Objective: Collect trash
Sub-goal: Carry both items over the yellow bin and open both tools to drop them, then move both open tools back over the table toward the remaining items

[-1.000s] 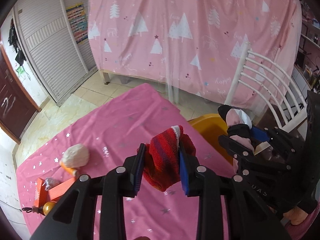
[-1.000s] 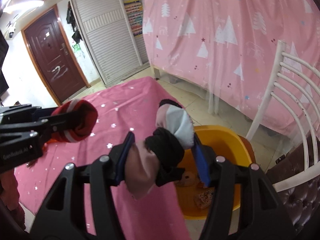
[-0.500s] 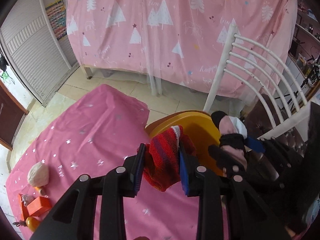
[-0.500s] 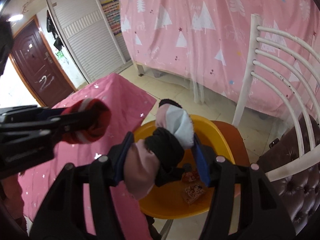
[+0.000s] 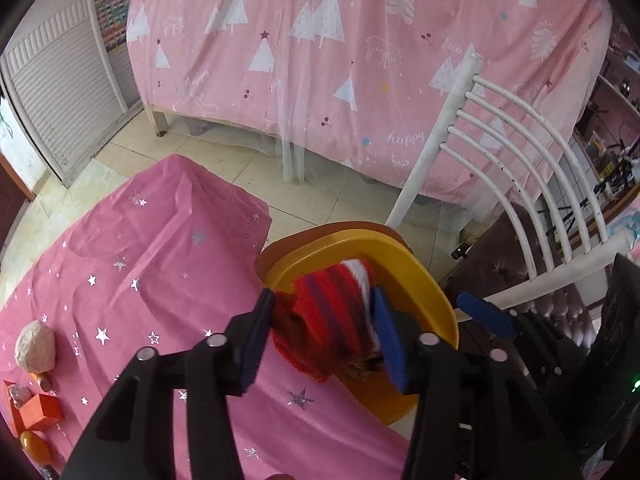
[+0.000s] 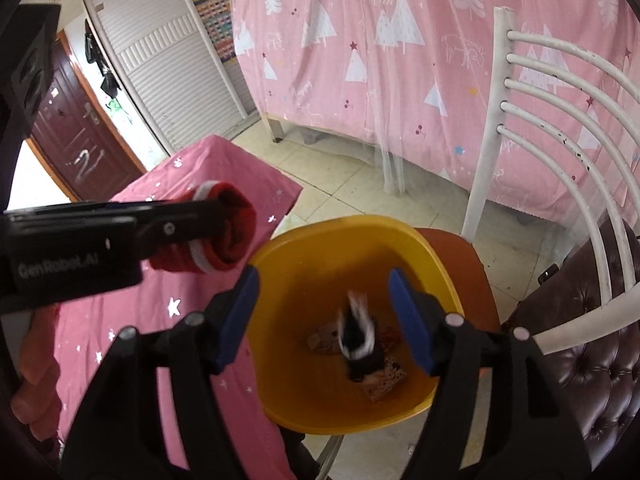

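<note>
My left gripper (image 5: 320,332) is shut on a red striped knit sock (image 5: 332,320) and holds it over the near edge of the yellow bin (image 5: 400,252). The sock also shows in the right wrist view (image 6: 224,236), left of the bin (image 6: 348,228). My right gripper (image 6: 324,316) is open above the bin. A black, white and pink sock (image 6: 358,340) is blurred in mid-fall inside the bin, over wrappers (image 6: 380,384) on its bottom.
The bin stands on an orange stool (image 6: 460,252) beside the pink-clothed table (image 5: 140,280). A white chair back (image 5: 500,152) and dark tufted seat (image 6: 600,340) are to the right. A pale lump (image 5: 35,346) and orange items (image 5: 36,412) lie at the table's left.
My right gripper opened and let go of the black, white and pink sock, which drops into the bin. Both grippers moved right, over the bin. The left still holds the red sock.
</note>
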### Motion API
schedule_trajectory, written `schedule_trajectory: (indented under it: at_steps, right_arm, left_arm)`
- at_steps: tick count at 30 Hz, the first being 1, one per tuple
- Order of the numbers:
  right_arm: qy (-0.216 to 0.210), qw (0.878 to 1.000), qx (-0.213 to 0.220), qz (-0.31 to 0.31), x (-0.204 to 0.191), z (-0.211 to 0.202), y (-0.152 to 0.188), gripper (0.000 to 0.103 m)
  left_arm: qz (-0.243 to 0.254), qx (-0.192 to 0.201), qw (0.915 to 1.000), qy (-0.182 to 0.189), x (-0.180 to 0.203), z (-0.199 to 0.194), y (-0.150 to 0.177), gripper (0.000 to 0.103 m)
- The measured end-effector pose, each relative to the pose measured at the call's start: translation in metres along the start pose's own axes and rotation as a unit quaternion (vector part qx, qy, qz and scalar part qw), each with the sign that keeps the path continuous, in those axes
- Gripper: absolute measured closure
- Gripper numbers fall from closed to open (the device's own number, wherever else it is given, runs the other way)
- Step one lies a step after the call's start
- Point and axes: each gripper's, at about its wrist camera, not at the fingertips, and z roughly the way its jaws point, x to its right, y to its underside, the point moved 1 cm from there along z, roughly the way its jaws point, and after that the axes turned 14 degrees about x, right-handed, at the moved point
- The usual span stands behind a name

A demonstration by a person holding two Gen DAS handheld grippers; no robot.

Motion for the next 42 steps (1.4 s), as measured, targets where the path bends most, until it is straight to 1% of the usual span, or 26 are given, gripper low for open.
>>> schedule_trajectory:
  at_steps: [5, 11, 17, 19, 24, 27, 31, 33, 39, 42]
  right_arm:
    - [0.001, 1.0, 0.001, 0.001, 0.0, -0.001, 0.0, 0.038]
    - [-0.002, 1.0, 0.005, 0.003, 0.0, -0.003, -0.003, 0.038]
    - [-0.006, 1.0, 0.013, -0.008, -0.008, -0.008, -0.004, 0.037]
    - [-0.004, 1.0, 0.018, -0.016, -0.013, -0.01, -0.004, 0.025]
    - [-0.002, 1.0, 0.022, -0.023, -0.023, -0.013, -0.003, 0.025]
    - [-0.003, 0.999, 0.024, -0.022, -0.031, -0.015, -0.005, 0.025]
    - [-0.01, 0.998, 0.034, -0.042, -0.053, -0.021, -0.012, 0.024]
    - [-0.017, 0.998, 0.04, -0.052, -0.066, -0.024, -0.015, 0.021]
    - [-0.041, 0.995, 0.04, -0.086, -0.114, -0.021, -0.018, 0.02]
    - [-0.054, 0.993, 0.037, -0.102, -0.14, -0.019, -0.017, 0.02]
  left_arm:
    - [-0.009, 0.003, 0.9999, 0.006, 0.0, -0.001, -0.001, 0.049]
    - [-0.014, 0.009, 0.9999, 0.001, -0.003, -0.007, -0.001, 0.048]
    - [-0.021, 0.023, 0.9995, 0.003, -0.012, -0.025, -0.001, 0.048]
    - [-0.018, 0.029, 0.9994, 0.0, -0.016, -0.033, 0.001, 0.048]
    - [-0.027, 0.036, 0.9989, -0.011, -0.037, -0.048, 0.003, 0.048]
    - [-0.049, 0.044, 0.9977, -0.012, -0.055, -0.057, 0.008, 0.046]
    - [-0.069, 0.056, 0.996, -0.011, -0.073, -0.07, 0.013, 0.042]
    - [-0.074, 0.064, 0.9951, -0.014, -0.082, -0.079, 0.016, 0.038]
    - [-0.085, 0.092, 0.9917, -0.031, -0.113, -0.109, 0.024, 0.033]
    - [-0.091, 0.102, 0.9897, -0.045, -0.132, -0.123, 0.027, 0.033]
